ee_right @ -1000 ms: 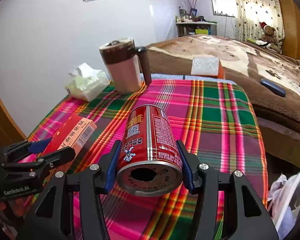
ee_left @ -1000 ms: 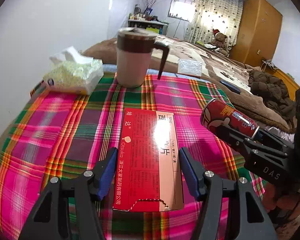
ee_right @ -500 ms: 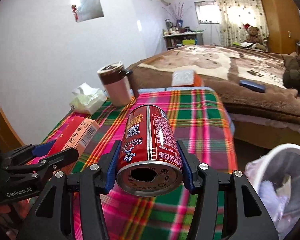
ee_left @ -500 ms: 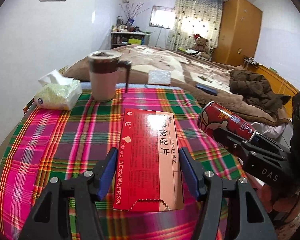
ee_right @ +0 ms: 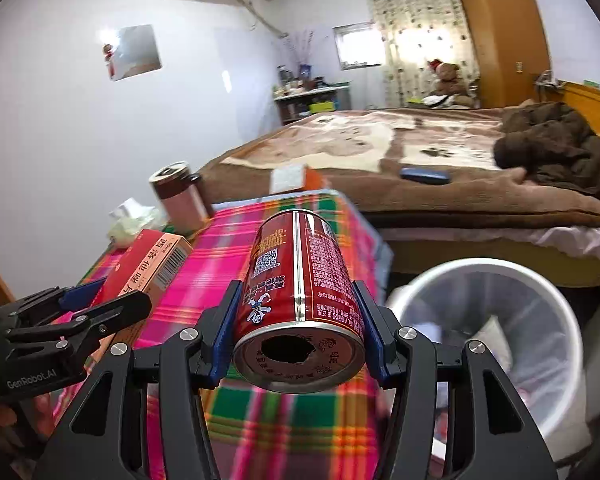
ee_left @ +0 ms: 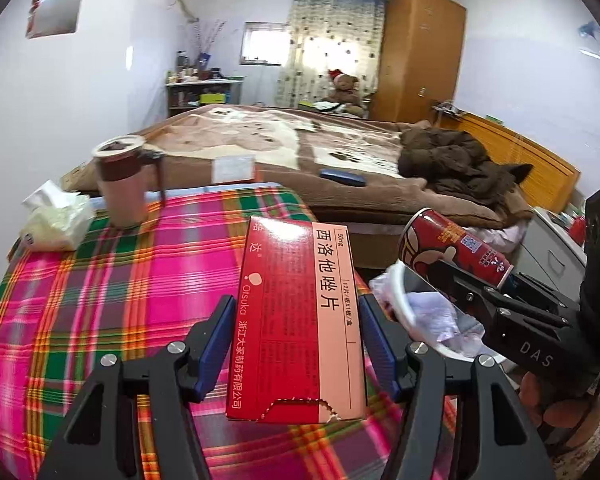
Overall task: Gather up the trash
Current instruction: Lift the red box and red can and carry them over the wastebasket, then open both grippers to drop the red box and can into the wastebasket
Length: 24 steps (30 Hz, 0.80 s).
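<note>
My left gripper (ee_left: 296, 336) is shut on a red medicine box (ee_left: 298, 316), held in the air above the plaid table's right edge. The box also shows in the right wrist view (ee_right: 146, 264). My right gripper (ee_right: 298, 320) is shut on a red drink can (ee_right: 298, 280), lying lengthwise between the fingers, open end toward the camera. The can also shows in the left wrist view (ee_left: 452, 246). A white trash bin (ee_right: 496, 272) with a liner and crumpled paper inside stands on the floor, low right of the can; its rim shows in the left wrist view (ee_left: 400, 300).
The table with the plaid cloth (ee_left: 100, 300) carries a lidded mug (ee_left: 122, 180) and a tissue pack (ee_left: 58, 220) at its far left. A bed (ee_left: 340, 152) with a brown blanket and a dark jacket (ee_left: 452, 160) lies behind. A grey cabinet (ee_left: 556, 248) stands at the right.
Both grippers have lifted off the table and swung right with the box and the can. The trash bin has come into view below the right gripper.
</note>
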### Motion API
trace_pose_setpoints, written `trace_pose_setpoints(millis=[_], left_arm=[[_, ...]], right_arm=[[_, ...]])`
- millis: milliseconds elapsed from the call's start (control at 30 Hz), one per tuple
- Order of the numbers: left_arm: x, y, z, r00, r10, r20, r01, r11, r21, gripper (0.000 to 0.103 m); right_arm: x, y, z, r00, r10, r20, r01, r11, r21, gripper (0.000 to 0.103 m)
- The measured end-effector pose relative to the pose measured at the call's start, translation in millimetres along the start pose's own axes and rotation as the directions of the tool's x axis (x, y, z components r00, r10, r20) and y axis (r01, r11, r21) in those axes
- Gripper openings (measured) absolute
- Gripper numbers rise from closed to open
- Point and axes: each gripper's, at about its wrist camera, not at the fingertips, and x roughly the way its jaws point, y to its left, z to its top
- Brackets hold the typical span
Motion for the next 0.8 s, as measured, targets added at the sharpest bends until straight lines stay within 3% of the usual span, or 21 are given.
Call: trace_pose_setpoints(millis=[433,633,800], left_arm=[[26,-79,3,0.992,-0.123,-0.035,0.126,0.987,0.098,0.064],[50,-117,4,0.980,-0.181,-0.082,0.190,0.973,0.132,0.064],[64,-140,2,0.973,-0.202,-0.110,0.217,0.963,0.159,0.064]], right_arm=[[-30,-62,-8,0.982,-0.190,0.018,0.187,0.977,0.104,0.054],[-31,-94,-13,0.957,-0.289,-0.023,0.289,0.947,0.140,0.054],[-25,-119,-19,0.943,-0.324,-0.078,0.333,0.929,0.164,0.054]])
